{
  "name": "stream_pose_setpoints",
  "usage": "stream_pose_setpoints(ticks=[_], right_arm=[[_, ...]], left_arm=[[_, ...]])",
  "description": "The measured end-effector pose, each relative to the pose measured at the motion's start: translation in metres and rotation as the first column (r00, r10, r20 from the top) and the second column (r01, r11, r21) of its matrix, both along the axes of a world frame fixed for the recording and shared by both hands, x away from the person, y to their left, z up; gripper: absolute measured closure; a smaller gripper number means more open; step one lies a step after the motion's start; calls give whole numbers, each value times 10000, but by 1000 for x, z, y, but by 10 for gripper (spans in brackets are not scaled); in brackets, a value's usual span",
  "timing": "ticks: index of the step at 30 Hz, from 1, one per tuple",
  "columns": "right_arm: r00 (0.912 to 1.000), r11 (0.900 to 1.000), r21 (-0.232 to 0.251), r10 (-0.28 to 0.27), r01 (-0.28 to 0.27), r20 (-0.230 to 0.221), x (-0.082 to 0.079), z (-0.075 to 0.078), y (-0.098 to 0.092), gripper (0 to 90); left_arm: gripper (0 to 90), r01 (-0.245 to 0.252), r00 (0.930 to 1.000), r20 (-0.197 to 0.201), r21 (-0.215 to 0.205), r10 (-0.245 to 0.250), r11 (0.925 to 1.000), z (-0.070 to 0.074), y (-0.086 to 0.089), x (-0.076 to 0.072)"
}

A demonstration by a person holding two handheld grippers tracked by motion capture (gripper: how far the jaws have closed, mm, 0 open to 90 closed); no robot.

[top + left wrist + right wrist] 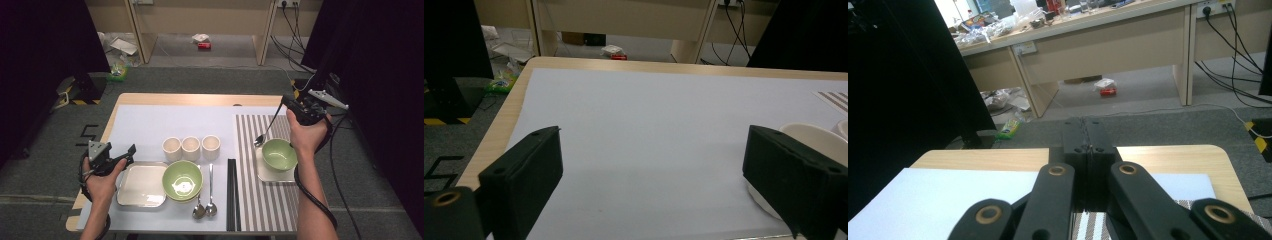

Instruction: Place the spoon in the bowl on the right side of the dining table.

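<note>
My right gripper (287, 101) is raised over the far right of the table, shut on the handle of a metal spoon (265, 133). The spoon hangs down and to the left, its bowl just above the rim of a small green bowl (279, 154) on a white square plate (272, 175). In the right gripper view the jaws (1088, 127) are pressed together and the spoon is hidden below them. My left gripper (129, 155) rests at the front left beside a square tray (141, 186). Its jaws (654, 140) are wide open with only bare mat between them.
A large green bowl (182, 180) sits right of the tray, with three pale cups (191, 147) in a row behind it. Two spoons (205, 207) and black chopsticks (232, 192) lie at the front. A striped mat (260, 200) covers the right side. One cup (811, 140) stands behind the left gripper's right jaw.
</note>
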State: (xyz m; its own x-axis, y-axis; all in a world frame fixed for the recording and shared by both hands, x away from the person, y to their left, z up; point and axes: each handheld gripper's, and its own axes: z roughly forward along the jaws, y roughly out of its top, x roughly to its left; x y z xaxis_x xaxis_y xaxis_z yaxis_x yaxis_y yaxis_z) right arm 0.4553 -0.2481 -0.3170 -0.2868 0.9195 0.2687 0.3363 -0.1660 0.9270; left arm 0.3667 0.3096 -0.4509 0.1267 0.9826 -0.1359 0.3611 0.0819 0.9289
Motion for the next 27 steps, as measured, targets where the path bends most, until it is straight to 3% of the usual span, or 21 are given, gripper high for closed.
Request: stream_pose_setpoints(ticks=[27], right_arm=[[9995, 9995, 39, -311, 311, 70, -2, 2, -14, 900]], left_arm=[[81, -37, 10000, 27, -19, 37, 10000, 1, 1, -1]])
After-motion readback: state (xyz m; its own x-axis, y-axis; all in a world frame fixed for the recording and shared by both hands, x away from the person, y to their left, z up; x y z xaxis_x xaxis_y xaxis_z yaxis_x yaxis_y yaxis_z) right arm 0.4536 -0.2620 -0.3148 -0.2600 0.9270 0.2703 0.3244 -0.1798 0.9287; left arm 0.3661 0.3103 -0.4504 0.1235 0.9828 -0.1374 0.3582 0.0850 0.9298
